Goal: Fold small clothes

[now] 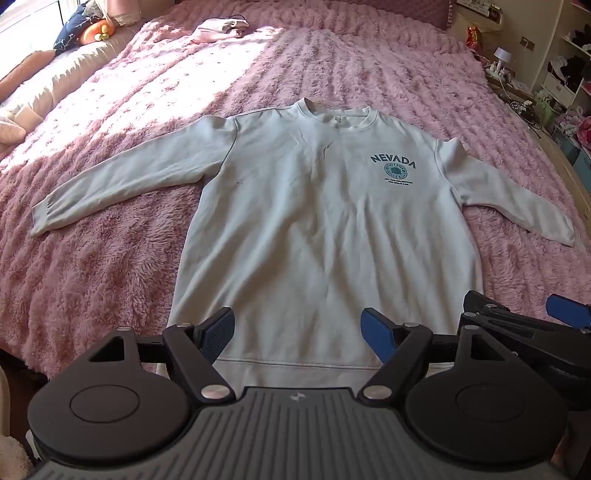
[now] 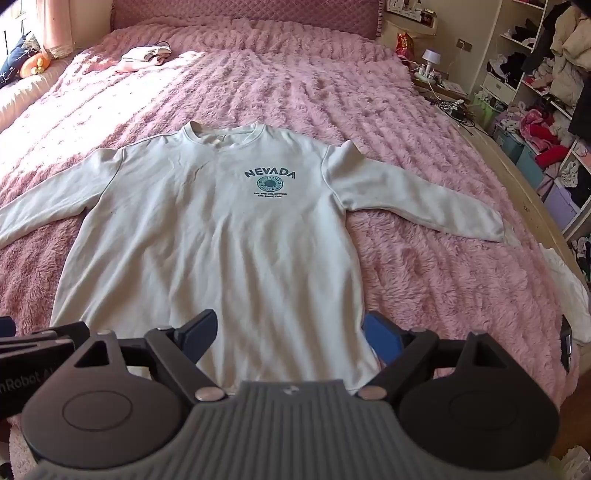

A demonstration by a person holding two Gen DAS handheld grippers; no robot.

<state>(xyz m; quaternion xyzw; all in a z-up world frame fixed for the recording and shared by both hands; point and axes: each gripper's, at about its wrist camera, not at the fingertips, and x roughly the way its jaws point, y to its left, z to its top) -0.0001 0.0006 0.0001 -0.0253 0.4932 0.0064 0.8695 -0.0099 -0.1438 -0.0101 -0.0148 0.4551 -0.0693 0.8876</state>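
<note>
Sweatshirt (image 1: 314, 221) flat on blanket (image 1: 110, 277), sleeves spread, hem just ahead of my fingers. Left gripper (image 1: 299, 338) and right gripper (image 2: 290, 338) both wide apart, holding nothing. I judge folding not begun. Next: each pinches 1 hem corner, or sleeve first.

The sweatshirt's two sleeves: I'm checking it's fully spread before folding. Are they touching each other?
Apart. The left wrist view shows the left sleeve and right sleeve spread to opposite sides of the sweatshirt.

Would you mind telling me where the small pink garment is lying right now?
The pink garment lies far up the pink bedspread, beyond the white sweatshirt's collar, upper left in both views.
</note>
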